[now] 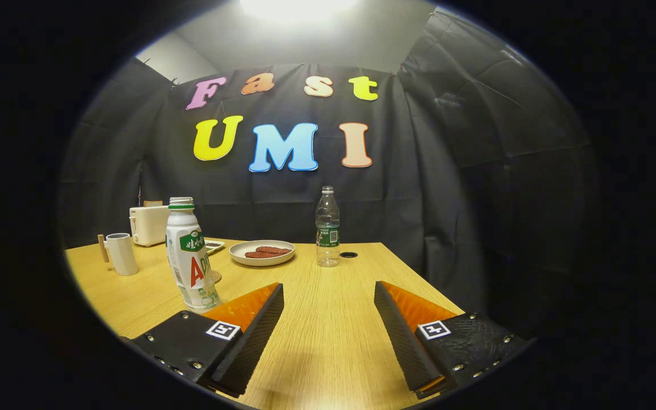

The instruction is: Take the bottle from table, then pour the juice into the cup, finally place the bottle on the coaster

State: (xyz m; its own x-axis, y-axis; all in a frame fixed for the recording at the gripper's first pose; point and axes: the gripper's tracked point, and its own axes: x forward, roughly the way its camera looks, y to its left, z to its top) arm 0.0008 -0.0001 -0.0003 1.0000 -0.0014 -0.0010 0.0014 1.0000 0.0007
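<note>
Juice bottle (190,257), white with a green collar and its cap off, stands upright on the wooden table (328,319) at lower left of the frame, just ahead of the left finger and outside the gap. The gripper (328,319) hangs low over the table with its jaws spread wide and nothing between them, so I judge the grasp is not yet begun and the fingers need to swing left. One cup (121,254) stands further left, open side up, ready for pouring. A coaster (216,277) seems to peek out just behind the juice bottle, mostly hidden. Two bottles in all: a clear water bottle (327,226) stands mid-frame. One plate (262,252) with dark food and one toaster (148,225) sit behind.
</note>
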